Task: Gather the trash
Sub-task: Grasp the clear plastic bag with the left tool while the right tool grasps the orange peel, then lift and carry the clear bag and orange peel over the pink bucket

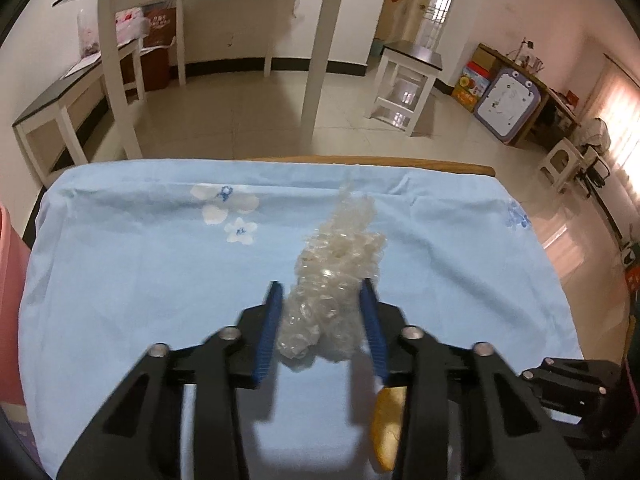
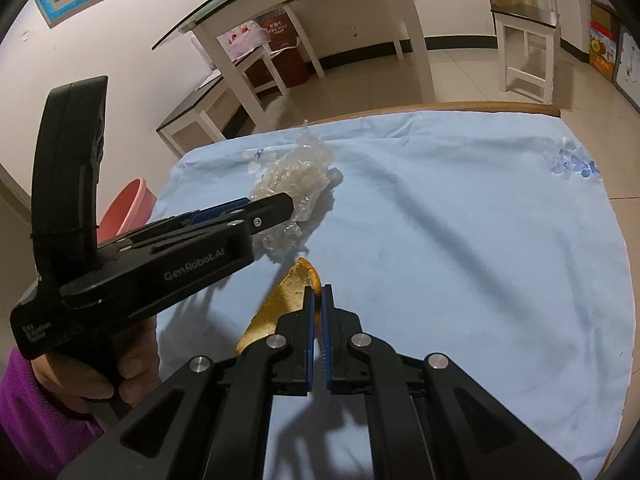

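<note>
On the blue-clothed tabletop [image 1: 120, 300], crumpled clear plastic [image 1: 336, 280] is pinched by the left hand-held gripper [image 1: 320, 292]; orange peel [image 2: 280, 304] is clamped by the right hand-held gripper [image 2: 318, 292].

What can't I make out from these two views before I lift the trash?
- Orange peel: near end hidden behind the right gripper; in the left wrist view only a strip shows.
- Crumpled plastic wrap: whether the left gripper fingers press it is unclear; the right wrist view is blocked by that gripper's body.
- Pink basin: mostly hidden, cut off in the left wrist view.
</note>
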Demonstrator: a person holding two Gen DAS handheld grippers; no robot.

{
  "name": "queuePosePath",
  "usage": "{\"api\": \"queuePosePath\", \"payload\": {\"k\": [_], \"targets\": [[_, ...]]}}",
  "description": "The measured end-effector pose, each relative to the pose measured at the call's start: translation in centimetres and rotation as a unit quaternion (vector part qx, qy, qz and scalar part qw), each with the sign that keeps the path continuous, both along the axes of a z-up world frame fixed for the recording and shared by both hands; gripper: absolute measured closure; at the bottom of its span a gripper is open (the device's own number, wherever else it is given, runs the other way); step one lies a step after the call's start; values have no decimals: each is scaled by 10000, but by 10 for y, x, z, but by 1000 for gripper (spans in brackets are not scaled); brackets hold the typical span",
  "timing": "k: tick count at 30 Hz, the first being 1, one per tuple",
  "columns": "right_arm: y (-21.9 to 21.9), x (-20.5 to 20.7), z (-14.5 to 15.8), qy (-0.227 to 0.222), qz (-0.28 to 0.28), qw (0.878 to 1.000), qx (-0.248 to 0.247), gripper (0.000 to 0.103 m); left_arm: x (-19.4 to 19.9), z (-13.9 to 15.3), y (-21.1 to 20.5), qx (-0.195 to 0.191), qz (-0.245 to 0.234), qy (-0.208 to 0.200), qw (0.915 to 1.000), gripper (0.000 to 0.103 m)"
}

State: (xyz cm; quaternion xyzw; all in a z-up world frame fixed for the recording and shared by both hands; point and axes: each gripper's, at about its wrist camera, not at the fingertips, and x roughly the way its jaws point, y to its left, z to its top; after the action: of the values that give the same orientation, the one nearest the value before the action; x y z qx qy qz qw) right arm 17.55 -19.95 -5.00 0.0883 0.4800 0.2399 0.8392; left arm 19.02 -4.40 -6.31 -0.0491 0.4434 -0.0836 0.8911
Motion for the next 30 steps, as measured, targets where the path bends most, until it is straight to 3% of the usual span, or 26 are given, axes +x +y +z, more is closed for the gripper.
{"api": "queuePosePath", "payload": {"k": [2,14,30], "targets": [[0,0,1,5,25,10000,18,100,-3,4,2,23,79,-12,10000,76],[12,-14,14,-154,262,9992,266,100,-62,44,53,-133,818,-93,9965,77],[57,-46,64,-929,701,9923,434,100,-144,71,98,335,1583,-533,9854,77]]}}
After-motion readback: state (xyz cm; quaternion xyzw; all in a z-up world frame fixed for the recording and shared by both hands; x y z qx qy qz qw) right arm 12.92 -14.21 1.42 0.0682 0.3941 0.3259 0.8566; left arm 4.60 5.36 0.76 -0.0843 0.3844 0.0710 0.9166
